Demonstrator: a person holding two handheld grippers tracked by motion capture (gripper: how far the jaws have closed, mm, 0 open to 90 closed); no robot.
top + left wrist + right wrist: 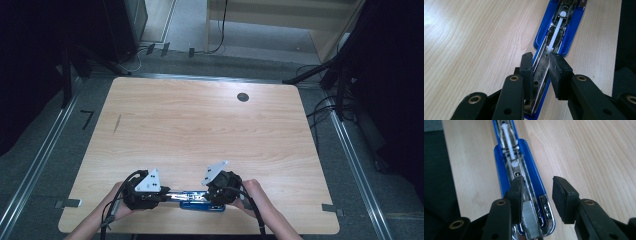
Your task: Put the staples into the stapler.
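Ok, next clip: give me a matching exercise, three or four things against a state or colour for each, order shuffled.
Things:
1. left gripper
2. right gripper
3. blue plastic stapler base
4. silver strip of staples

States:
A. lies flat on the light wooden table, opened out
B. jaws clamped on the opened stapler's metal rail
C. sits in the stapler's open channel
D. jaws apart, nothing pinched between them

Pairs: 1-B, 2-D, 3-A, 4-C
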